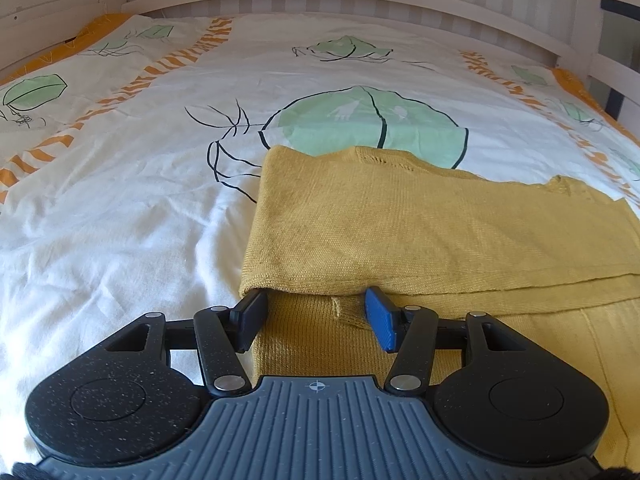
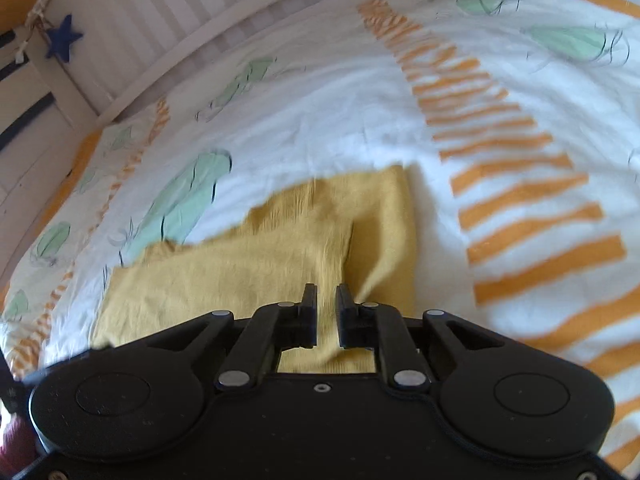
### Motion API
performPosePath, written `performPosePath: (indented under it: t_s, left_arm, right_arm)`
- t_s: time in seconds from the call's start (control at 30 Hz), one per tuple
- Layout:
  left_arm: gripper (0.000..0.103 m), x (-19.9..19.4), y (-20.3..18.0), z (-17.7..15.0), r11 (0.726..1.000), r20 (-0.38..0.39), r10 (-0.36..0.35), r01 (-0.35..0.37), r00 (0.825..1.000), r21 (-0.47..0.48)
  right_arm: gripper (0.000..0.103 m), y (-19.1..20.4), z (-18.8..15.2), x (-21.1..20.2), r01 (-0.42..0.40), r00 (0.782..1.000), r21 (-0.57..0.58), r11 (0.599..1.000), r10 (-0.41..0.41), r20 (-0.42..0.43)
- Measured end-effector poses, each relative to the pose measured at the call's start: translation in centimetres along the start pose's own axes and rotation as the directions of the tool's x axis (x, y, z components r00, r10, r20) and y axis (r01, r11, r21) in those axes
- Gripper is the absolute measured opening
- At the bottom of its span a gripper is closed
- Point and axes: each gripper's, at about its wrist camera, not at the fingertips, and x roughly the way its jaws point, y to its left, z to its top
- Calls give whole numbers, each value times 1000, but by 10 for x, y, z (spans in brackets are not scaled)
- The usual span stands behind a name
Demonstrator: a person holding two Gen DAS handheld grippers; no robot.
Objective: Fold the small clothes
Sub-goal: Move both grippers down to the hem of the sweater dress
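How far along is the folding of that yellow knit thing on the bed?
Partly done: the mustard knit garment already lies flat on the patterned bedspread with one layer folded over another. In hand: the left claw sits half open at the near folded edge; the right claw, nearly shut, is over the cloth, though no pinch is clear in that blurred view. Left: probably another fold to make it compact.

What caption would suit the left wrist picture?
Left gripper open over a folded yellow knit garment on a leaf-patterned bedspread.
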Motion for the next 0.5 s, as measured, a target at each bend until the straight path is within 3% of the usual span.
performPosePath:
  t_s: [0.03, 0.17, 0.3, 0.33, 0.4, 0.5]
  left_arm:
    - [53, 0, 0, 1, 1000, -4, -1, 1, 1000, -1]
    - [53, -4, 4, 5, 1000, -27, -14, 14, 1000, -11]
    - [54, -15, 9, 2, 1000, -69, 7, -9, 998, -26]
    - [54, -21, 11, 0, 1000, -78, 7, -10, 997, -28]
    - [54, -33, 13, -6, 1000, -81, 6, -8, 997, -25]
    - [54, -53, 16, -14, 1000, -90, -2, 0, 996, -25]
  right_arm:
    - [16, -3, -6, 6, 8, 1000, 5, 1000, -7, -20]
    - [16, -18, -18, 1, -48, 998, 106, 993, 44, 41]
    - [21, -13, -25, -12, -34, 998, 88, 996, 29, 62]
    - [27, -11, -27, -17, -30, 998, 77, 997, 25, 65]
    - [62, -5, -33, -29, -15, 997, 44, 999, 12, 80]
    - [80, 4, -44, -47, 2, 996, 2, 1000, -2, 87]
